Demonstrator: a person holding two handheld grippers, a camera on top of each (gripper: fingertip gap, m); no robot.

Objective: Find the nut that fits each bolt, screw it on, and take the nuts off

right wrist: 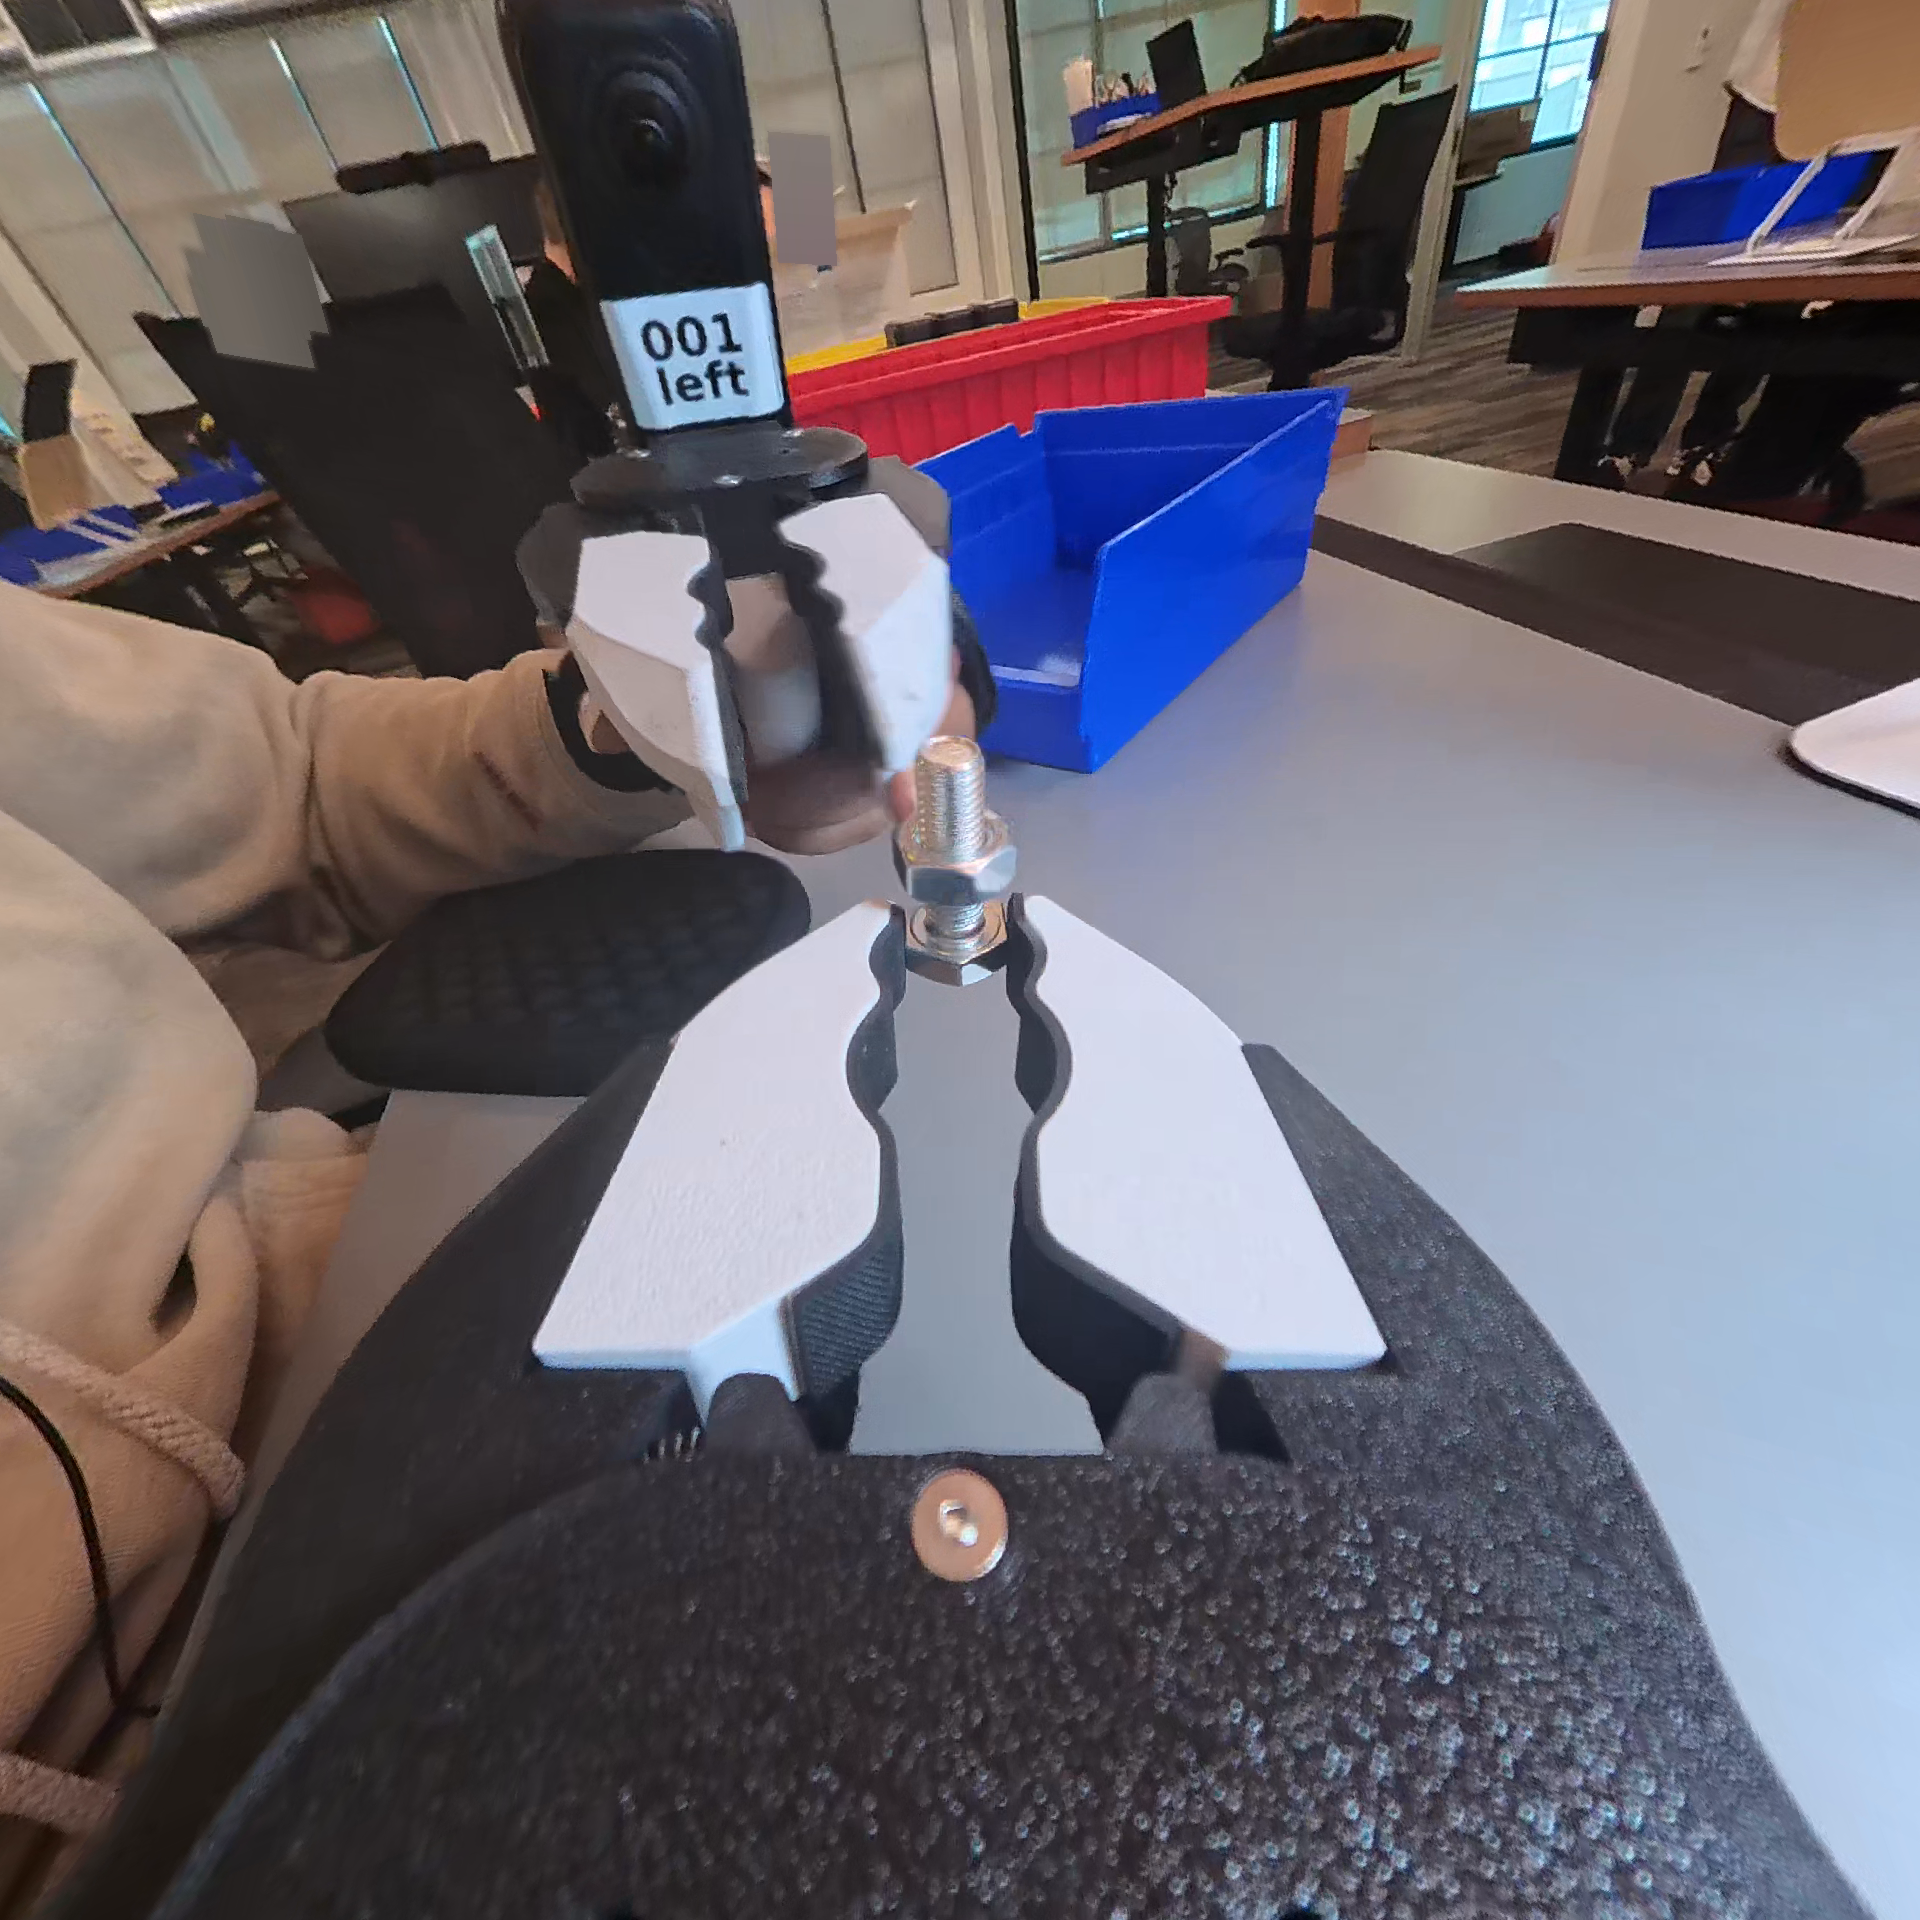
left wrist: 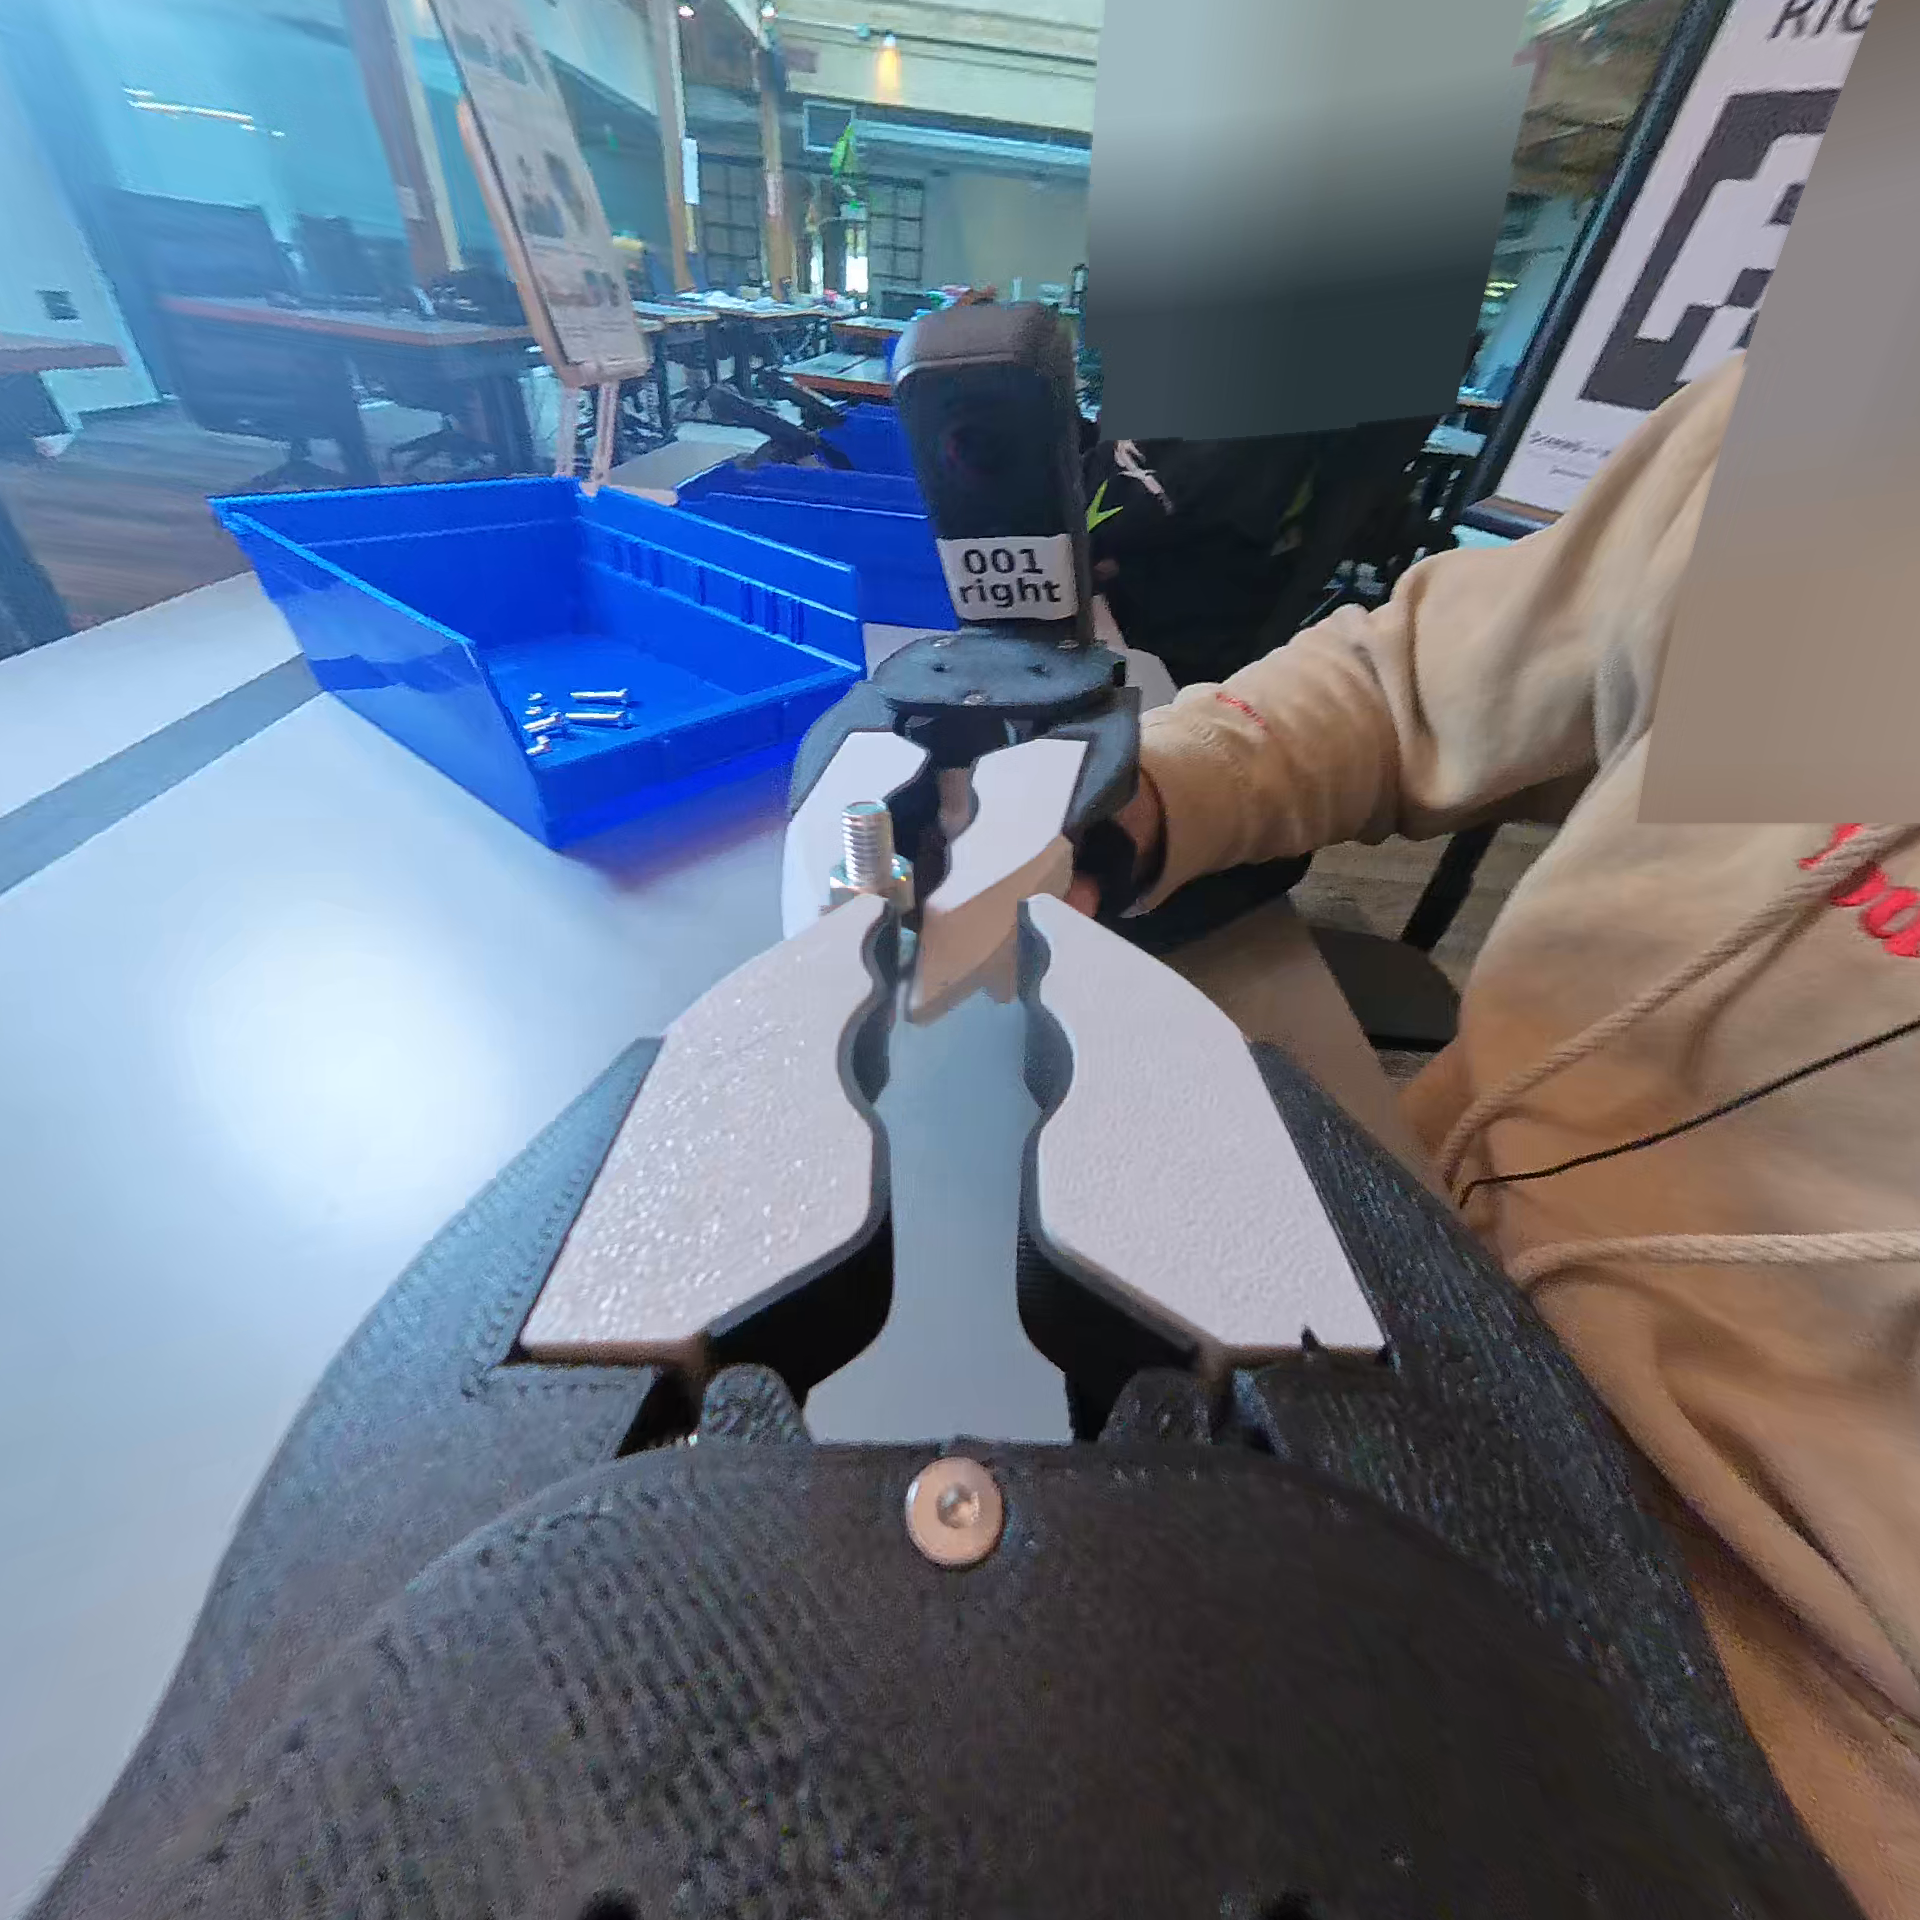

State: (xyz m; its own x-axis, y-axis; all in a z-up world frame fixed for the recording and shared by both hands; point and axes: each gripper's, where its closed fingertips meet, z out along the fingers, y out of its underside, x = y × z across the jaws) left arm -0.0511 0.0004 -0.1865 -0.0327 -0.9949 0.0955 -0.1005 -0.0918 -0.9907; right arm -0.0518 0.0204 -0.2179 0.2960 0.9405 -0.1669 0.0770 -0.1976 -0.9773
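Bolt: threaded silver steel bolt [right wrist: 954,831] upright, hex head pinched between right gripper [right wrist: 956,940] tips.
Nut: silver hex nut [right wrist: 958,871] mid-thread.
Left gripper [left wrist: 940,935]: part-open, empty, beside bolt.
Advice: close squarely on nut flats, unscrew steadily.
Bin: blue plastic bin [left wrist: 665,613] far left, spare bolts [left wrist: 577,712].

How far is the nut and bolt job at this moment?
Done: one nut sits partway down the bolt, thread bare above it.
In hand: the right gripper clamps the bolt's head, holding it upright; the left gripper is open beside it.
Left: removing this nut, and the loose hardware in the blue bin.
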